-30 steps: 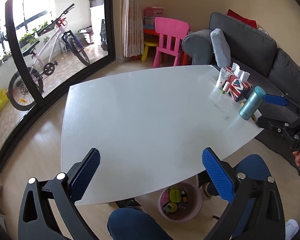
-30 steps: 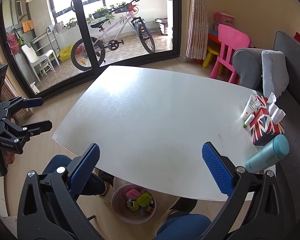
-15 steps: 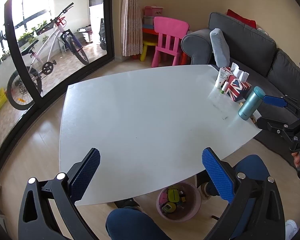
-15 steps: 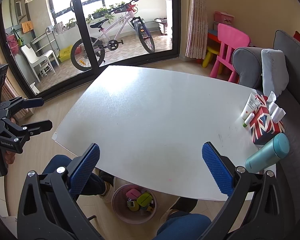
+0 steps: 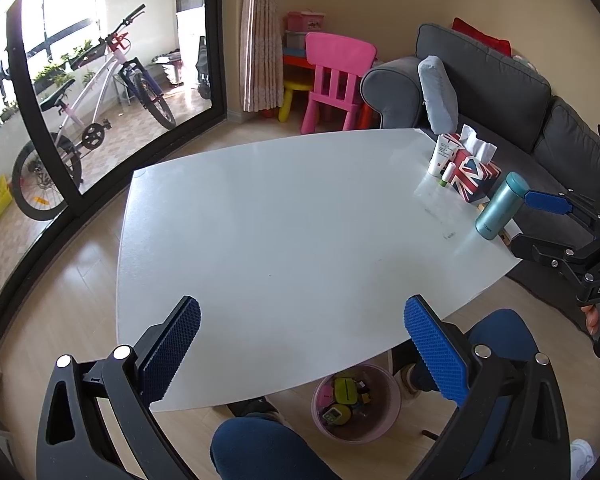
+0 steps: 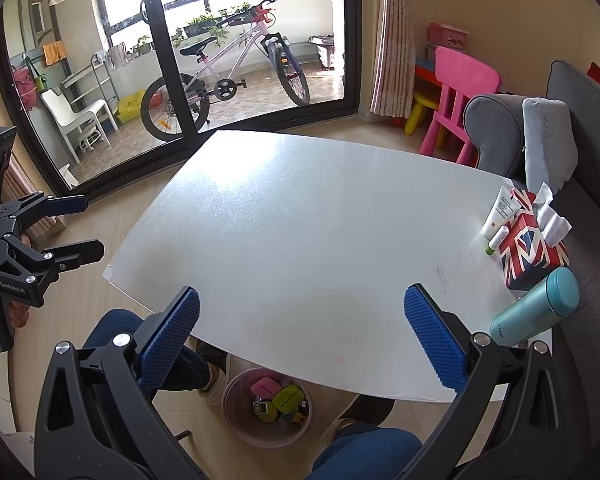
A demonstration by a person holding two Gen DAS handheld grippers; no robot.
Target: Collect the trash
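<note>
A pink trash bin (image 5: pixel 356 402) stands on the floor under the near edge of the white table (image 5: pixel 300 220), with several colourful items inside; it also shows in the right wrist view (image 6: pixel 268 410). My left gripper (image 5: pixel 300 348) is open and empty above the table's near edge. My right gripper (image 6: pixel 300 336) is open and empty above the near edge too. Each gripper shows in the other's view: the right gripper (image 5: pixel 540 220) beside the table's right side, the left gripper (image 6: pixel 84 224) off its left corner.
A Union Jack tissue box (image 6: pixel 532 244), a white tube (image 6: pixel 500 210), a small stick (image 6: pixel 496 240) and a teal flask (image 6: pixel 536 312) stand at the table's right end. A grey sofa (image 5: pixel 500 92), a pink chair (image 5: pixel 336 76) and the person's legs (image 5: pixel 260 452) surround the table.
The left wrist view has shifted slightly; the table sits a little further left and lower. Both grippers stay open and empty. The right wrist view is nearly unchanged.
</note>
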